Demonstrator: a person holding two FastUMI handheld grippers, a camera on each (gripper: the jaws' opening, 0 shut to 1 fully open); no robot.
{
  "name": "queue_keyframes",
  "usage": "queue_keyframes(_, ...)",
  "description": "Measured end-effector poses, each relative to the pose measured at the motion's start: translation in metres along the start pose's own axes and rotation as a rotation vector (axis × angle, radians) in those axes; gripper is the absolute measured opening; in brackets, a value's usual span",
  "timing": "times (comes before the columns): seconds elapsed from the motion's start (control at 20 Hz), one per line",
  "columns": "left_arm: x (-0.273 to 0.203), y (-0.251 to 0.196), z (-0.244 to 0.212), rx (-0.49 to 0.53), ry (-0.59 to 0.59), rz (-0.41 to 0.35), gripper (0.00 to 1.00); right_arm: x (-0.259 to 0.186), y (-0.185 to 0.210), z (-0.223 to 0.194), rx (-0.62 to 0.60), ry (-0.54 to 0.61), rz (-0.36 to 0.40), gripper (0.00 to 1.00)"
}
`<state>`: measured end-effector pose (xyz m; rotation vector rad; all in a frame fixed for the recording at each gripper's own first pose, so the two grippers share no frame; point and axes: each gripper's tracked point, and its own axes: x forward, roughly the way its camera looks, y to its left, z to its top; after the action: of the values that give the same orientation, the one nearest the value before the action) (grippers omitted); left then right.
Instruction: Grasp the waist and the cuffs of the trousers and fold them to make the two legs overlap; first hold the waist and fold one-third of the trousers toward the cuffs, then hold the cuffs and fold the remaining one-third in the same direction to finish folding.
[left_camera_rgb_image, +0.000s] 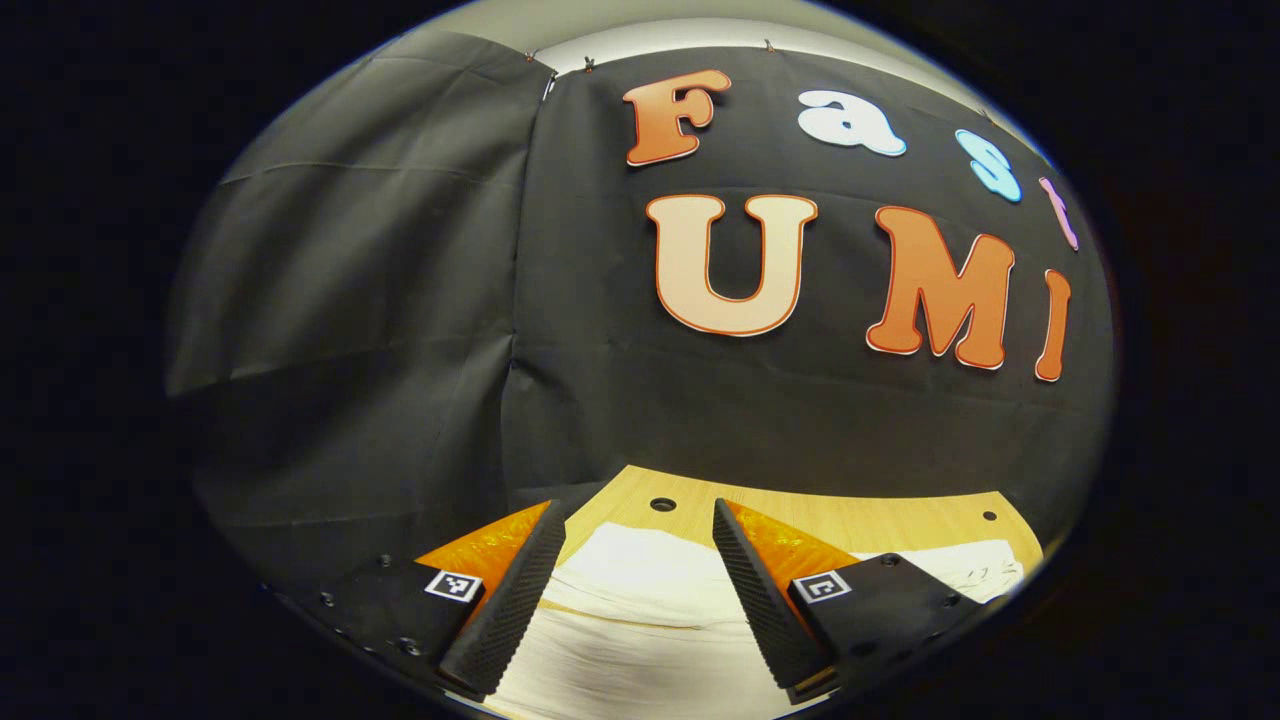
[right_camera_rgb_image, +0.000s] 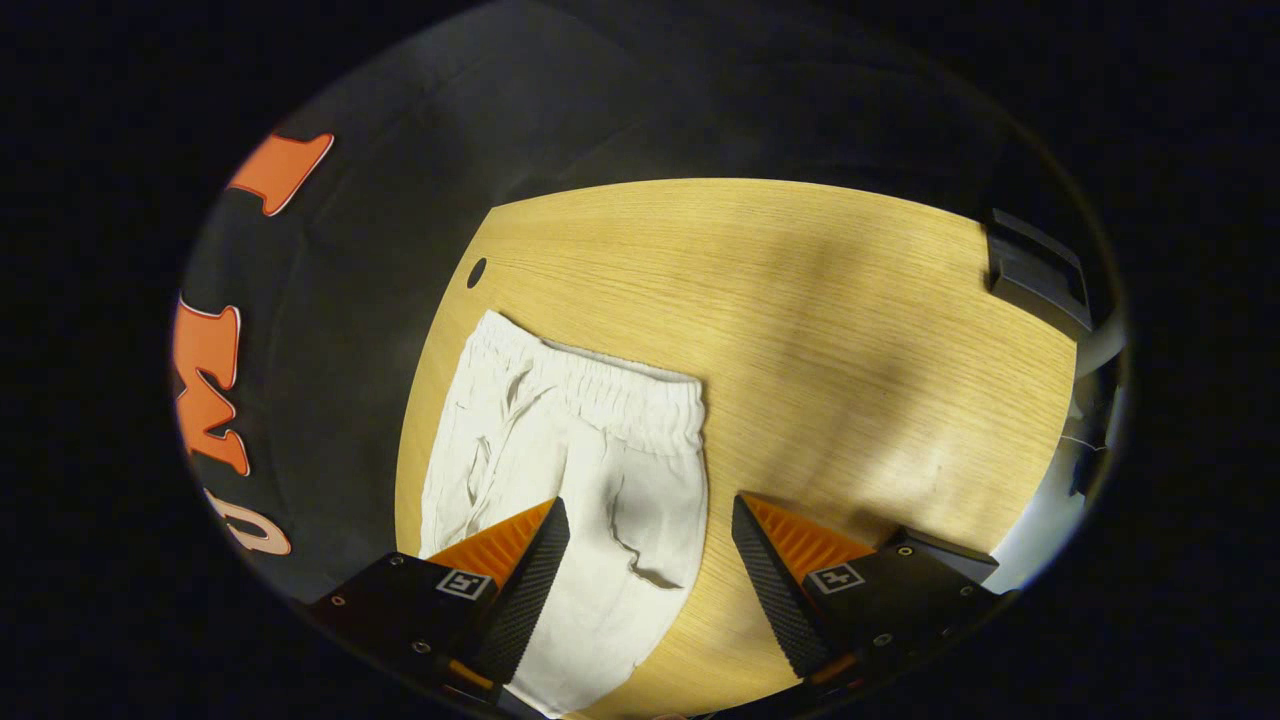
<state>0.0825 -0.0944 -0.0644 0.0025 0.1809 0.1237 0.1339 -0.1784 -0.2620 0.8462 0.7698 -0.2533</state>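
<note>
The trousers (right_camera_rgb_image: 575, 470) are lying flat on the wooden desk (right_camera_rgb_image: 850, 320), close to its edge by the black cloth wall (right_camera_rgb_image: 340, 330). They are off-white, made of a soft, creased fabric. The elastic waist (right_camera_rgb_image: 610, 385) is showing as a gathered, ribbed band running across the top of the garment, pointing away from the right tongs (right_camera_rgb_image: 648, 515). Below it, long wrinkles are running down one side, and a small dark fold is standing out near the outer edge of the cloth. The lower part is passing under the tongs and out of sight, so the cuffs cannot be made out.

The right tongs are hanging over the trousers with their jaws spread wide, one finger over the fabric and the other over bare wood just beside the garment, pinching nothing.

In the left gripper view, the left tongs (left_camera_rgb_image: 634, 515) are also standing spread apart, gripping nothing, with pale cloth (left_camera_rgb_image: 640, 600) of the trousers lying on the desk (left_camera_rgb_image: 880, 520) between and beyond the fingers. The wall is rising behind the desk.
</note>
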Motion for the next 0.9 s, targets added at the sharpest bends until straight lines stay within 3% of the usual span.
queue_keyframes(0.25, -0.002, -0.005, -0.006, -0.013, 0.019, 0.008, 0.97, 0.013, 0.024, -0.011, -0.030, 0.079, 0.066, 0.98)
queue_keyframes(0.35, -0.007, -0.009, -0.009, -0.027, 0.033, -0.010, 0.97, 0.017, 0.022, -0.012, -0.039, 0.094, 0.051, 0.95)
queue_keyframes(0.45, -0.012, -0.009, -0.019, -0.053, 0.063, -0.019, 0.97, 0.021, 0.018, -0.011, -0.035, 0.105, 0.035, 0.78)
queue_keyframes(0.5, -0.011, -0.008, -0.023, -0.069, 0.084, -0.017, 0.97, 0.023, 0.014, -0.012, -0.038, 0.110, 0.026, 0.58)
queue_keyframes(0.55, -0.011, -0.006, -0.028, -0.088, 0.104, -0.012, 0.97, 0.025, 0.010, -0.012, -0.040, 0.119, 0.017, 0.63)
queue_keyframes(0.6, -0.017, -0.003, -0.037, -0.112, 0.125, -0.005, 0.97, 0.026, 0.005, -0.012, -0.042, 0.128, 0.006, 0.46)
queue_keyframes(0.65, -0.023, 0.002, -0.045, -0.142, 0.150, 0.004, 0.97, 0.026, 0.001, -0.012, -0.038, 0.130, -0.002, 0.37)
queue_keyframes(0.7, -0.031, 0.011, -0.056, -0.173, 0.176, 0.016, 0.97, 0.026, 0.001, -0.013, -0.035, 0.133, -0.005, 0.18)
queue_keyframes(0.8, -0.042, 0.022, -0.080, -0.240, 0.258, 0.039, 0.97, 0.028, 0.001, -0.014, -0.028, 0.131, 0.000, 0.04)
queue_keyframes(0.9, -0.052, 0.028, -0.108, -0.338, 0.350, 0.063, 0.99, 0.027, 0.002, -0.014, -0.045, 0.135, -0.001, 0.01)
